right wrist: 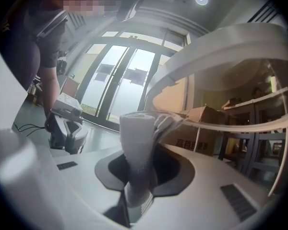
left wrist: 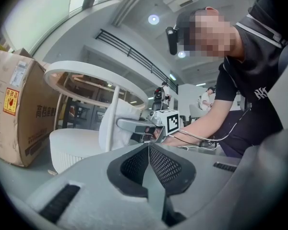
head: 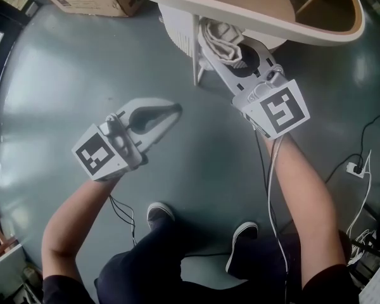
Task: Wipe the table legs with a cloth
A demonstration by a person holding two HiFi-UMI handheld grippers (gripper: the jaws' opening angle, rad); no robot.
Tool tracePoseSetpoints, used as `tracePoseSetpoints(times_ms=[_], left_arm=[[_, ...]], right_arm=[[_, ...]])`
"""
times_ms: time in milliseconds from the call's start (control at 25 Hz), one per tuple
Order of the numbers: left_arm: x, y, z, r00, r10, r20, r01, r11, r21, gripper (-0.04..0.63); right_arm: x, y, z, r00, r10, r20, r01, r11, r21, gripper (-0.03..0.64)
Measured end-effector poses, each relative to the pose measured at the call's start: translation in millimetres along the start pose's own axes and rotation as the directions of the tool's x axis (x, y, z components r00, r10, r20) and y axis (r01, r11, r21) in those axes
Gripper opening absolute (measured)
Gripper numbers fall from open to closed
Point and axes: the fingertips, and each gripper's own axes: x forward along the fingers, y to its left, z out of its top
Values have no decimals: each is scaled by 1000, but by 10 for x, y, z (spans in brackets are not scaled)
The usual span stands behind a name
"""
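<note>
Right gripper [head: 216, 48] is pinching the crumpled pale grey cloth [head: 223, 38] just beside the thin white table leg [head: 195, 59], up at 12 o'clock. I'd press firmly and stroke its full length. Left gripper [head: 173, 111] hangs at 8 o'clock, jaws pressed together, empty.

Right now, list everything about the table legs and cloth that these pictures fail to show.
1. Head view: the table top covers most of the leg and any other legs.
2. Right gripper view: the gripped cloth fills the middle, hiding where it meets the leg.
3. Left gripper view: the left gripper covers the leg's foot with its own body.
4. Every view: dirt on the leg is too small to see.
</note>
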Motion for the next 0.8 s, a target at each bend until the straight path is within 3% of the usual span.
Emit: tracePoseSetpoints(times_ms=[800], left_arm=[[-64, 145, -462, 999, -17, -46, 14, 997, -73, 11]], right_arm=[[82, 332, -1396, 982, 46, -183, -20, 990, 143, 81]])
